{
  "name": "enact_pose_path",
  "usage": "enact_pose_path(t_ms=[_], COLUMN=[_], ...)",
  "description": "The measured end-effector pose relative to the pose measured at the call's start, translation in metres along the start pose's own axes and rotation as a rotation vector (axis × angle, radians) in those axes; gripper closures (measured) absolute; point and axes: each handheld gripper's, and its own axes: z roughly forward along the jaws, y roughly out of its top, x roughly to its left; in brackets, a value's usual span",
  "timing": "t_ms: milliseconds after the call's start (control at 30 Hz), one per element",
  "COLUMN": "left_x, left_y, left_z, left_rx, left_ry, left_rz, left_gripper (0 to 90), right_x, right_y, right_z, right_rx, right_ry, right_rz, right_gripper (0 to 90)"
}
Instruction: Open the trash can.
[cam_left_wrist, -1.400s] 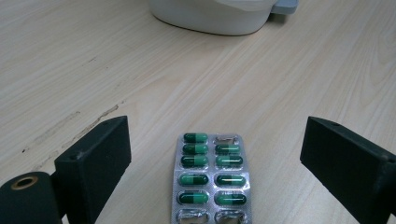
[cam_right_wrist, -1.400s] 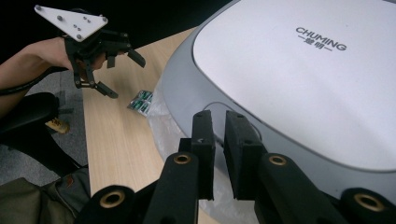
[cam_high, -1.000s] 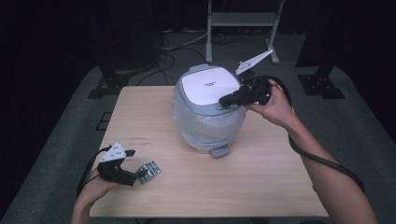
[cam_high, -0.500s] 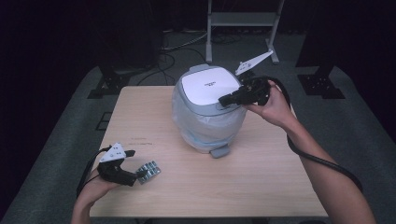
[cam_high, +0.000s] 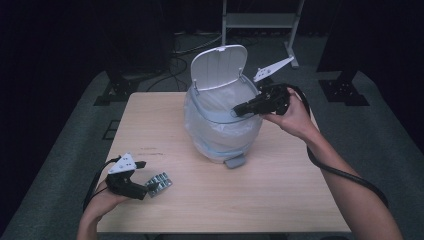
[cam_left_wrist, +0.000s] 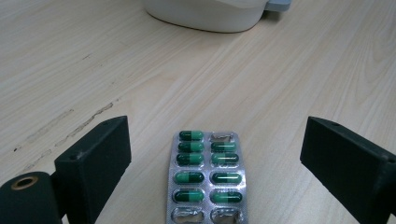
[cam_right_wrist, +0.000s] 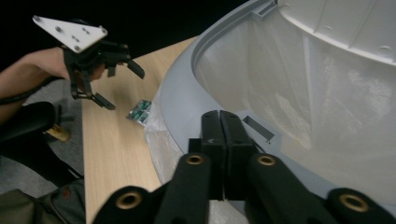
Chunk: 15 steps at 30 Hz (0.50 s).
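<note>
On the table (cam_high: 280, 200), the left gripper (cam_left_wrist: 215, 154) stands wide open around the capsule blister pack (cam_high: 159, 183), at 7 o'clock from the open-lidded bin (cam_high: 222, 125), on whose rim the right gripper (cam_high: 239, 111) rests clenched, empty.

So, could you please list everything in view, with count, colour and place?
bin: one, white and grey, clear liner, mid-table
lid: one, white, hinged up at the bin's far side
blister pack: one, silver with green capsules, some pockets empty, flat on the table's near left
table: one, light wood
stand: one, pale metal, on the floor beyond the table
left gripper: black, open, jaws either side of the blister pack, not touching
right gripper: black, shut, tips at the bin's rim
hands: two, one on each gripper
</note>
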Motion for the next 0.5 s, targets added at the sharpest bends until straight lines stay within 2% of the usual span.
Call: enact_pose_path(t_ms=[267,500], left_x=[0.001,0.0], left_y=[-0.001,0.0], left_z=[0.0,0.0], left_rx=[0.007,0.009], left_ry=[0.001,0.001], left_rz=[0.003,0.004], left_gripper=[7.7,7.7], right_x=[0.006,0.006], right_y=[-0.002,-0.018], right_z=[-0.012,-0.027], right_rx=[-0.014,-0.024], right_ry=[0.0,0.004], right_rz=[-0.006,0.009], right_gripper=[75.9,61.8])
